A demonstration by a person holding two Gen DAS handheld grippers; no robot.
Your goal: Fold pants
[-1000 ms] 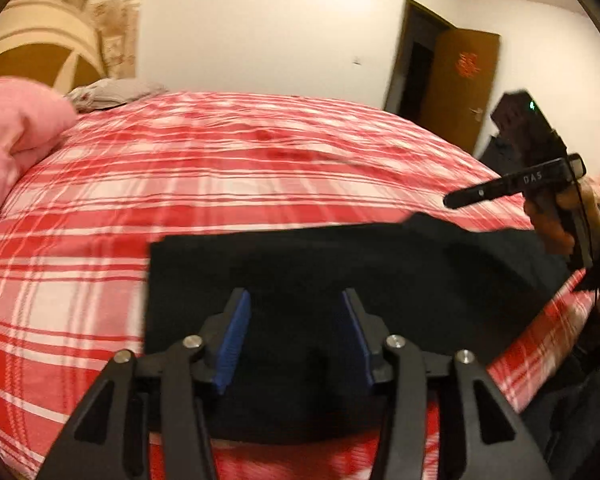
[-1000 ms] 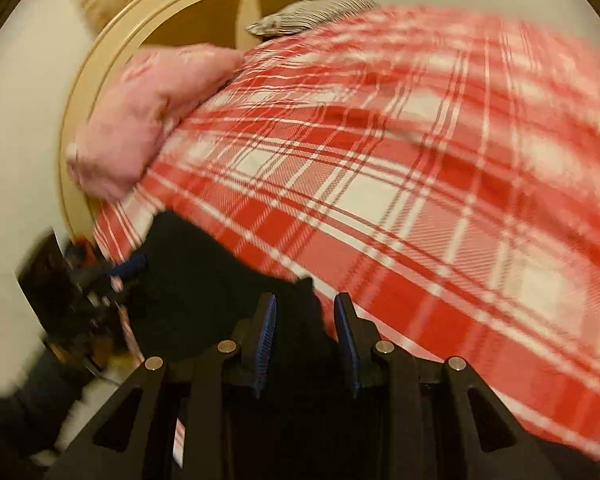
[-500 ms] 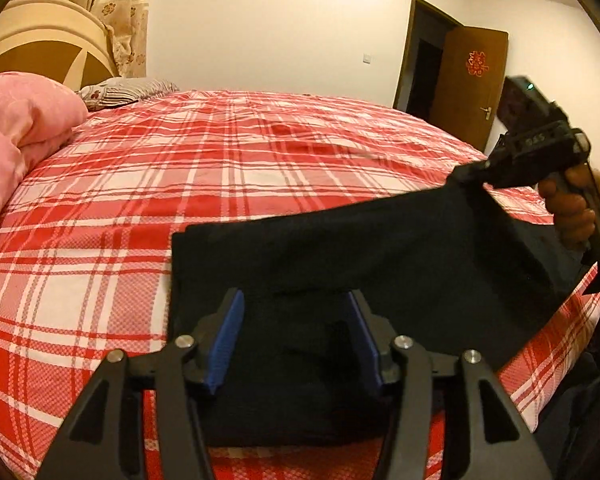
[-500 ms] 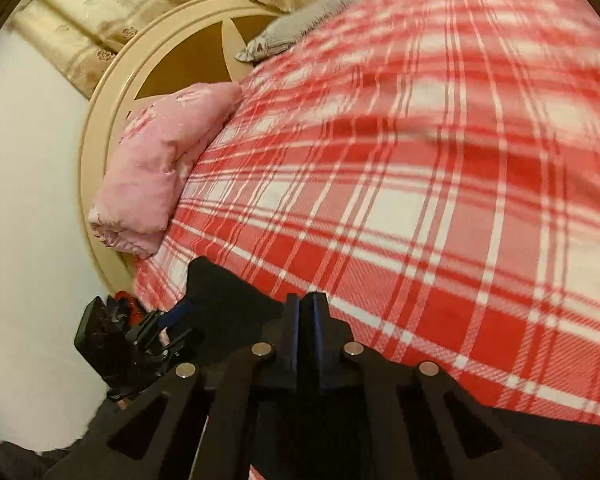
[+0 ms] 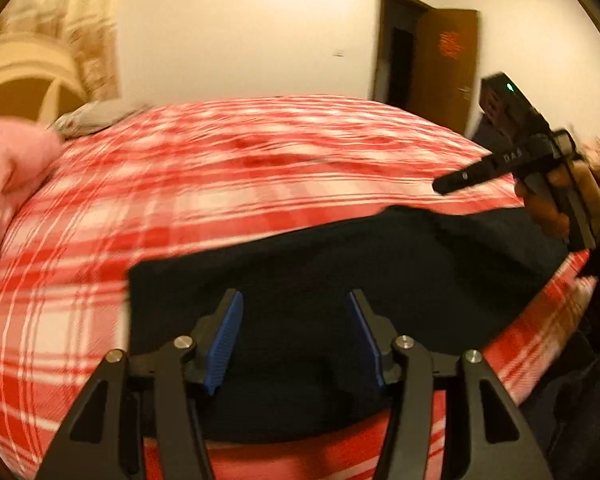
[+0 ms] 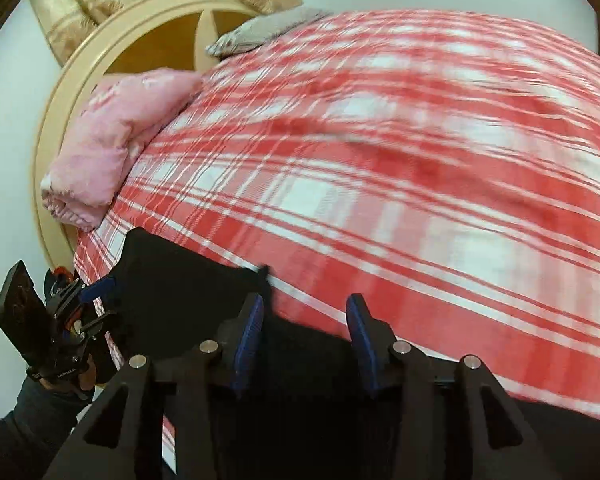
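Observation:
The black pants [image 5: 340,264] lie flat along the near edge of the red plaid bed [image 5: 228,184]. My left gripper [image 5: 296,336] is open and empty just above their left part. My right gripper [image 6: 306,336] is open and empty above their right end [image 6: 188,292], at the cloth's far edge. In the left wrist view the right gripper [image 5: 452,182] hovers just above the pants' far right corner. In the right wrist view the left gripper [image 6: 96,304] sits at the pants' other end.
A pink folded quilt [image 6: 112,140] and a grey pillow [image 6: 260,32] lie by the round headboard [image 6: 60,92]. A brown door [image 5: 448,60] stands open at the far wall. The plaid bed stretches wide beyond the pants.
My right gripper opened and let go of the pants' end it held raised; the cloth now lies flat on the bed. The left gripper stayed open over the pants.

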